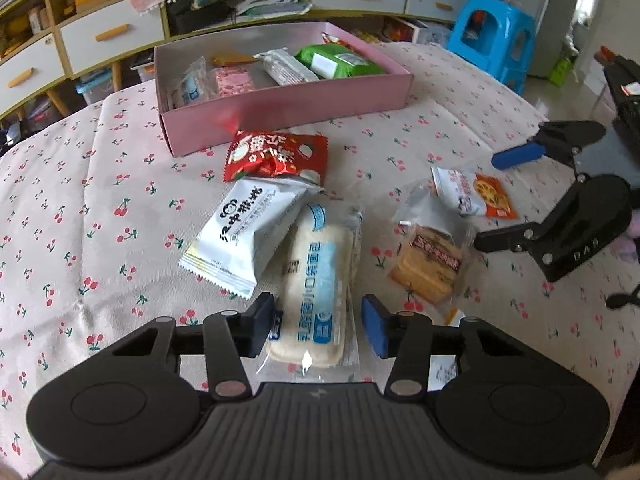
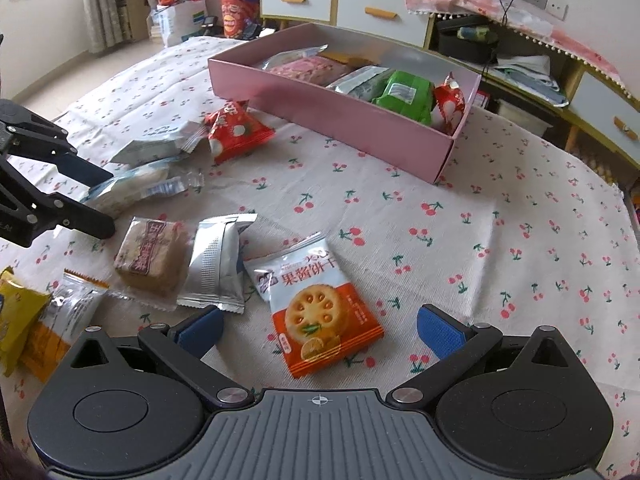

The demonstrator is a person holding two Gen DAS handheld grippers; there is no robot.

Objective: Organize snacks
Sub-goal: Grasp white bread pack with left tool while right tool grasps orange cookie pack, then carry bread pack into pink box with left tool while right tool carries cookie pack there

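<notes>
Left wrist view: your left gripper (image 1: 318, 326) is straddling the long clear-wrapped pale cream cake with light-blue print (image 1: 316, 276). The pads look just beside its wrapper, and firm contact can't be told. Its long axis is running away from you toward the pink cardboard box (image 1: 288, 100) on the cherry-print tablecloth (image 1: 80, 220).

Right wrist view: your right gripper (image 2: 320, 330) is hanging spread wide over the orange-and-white biscuit packet (image 2: 320, 312), not touching it. The packet's long axis is lying diagonal, orange end toward you.
</notes>
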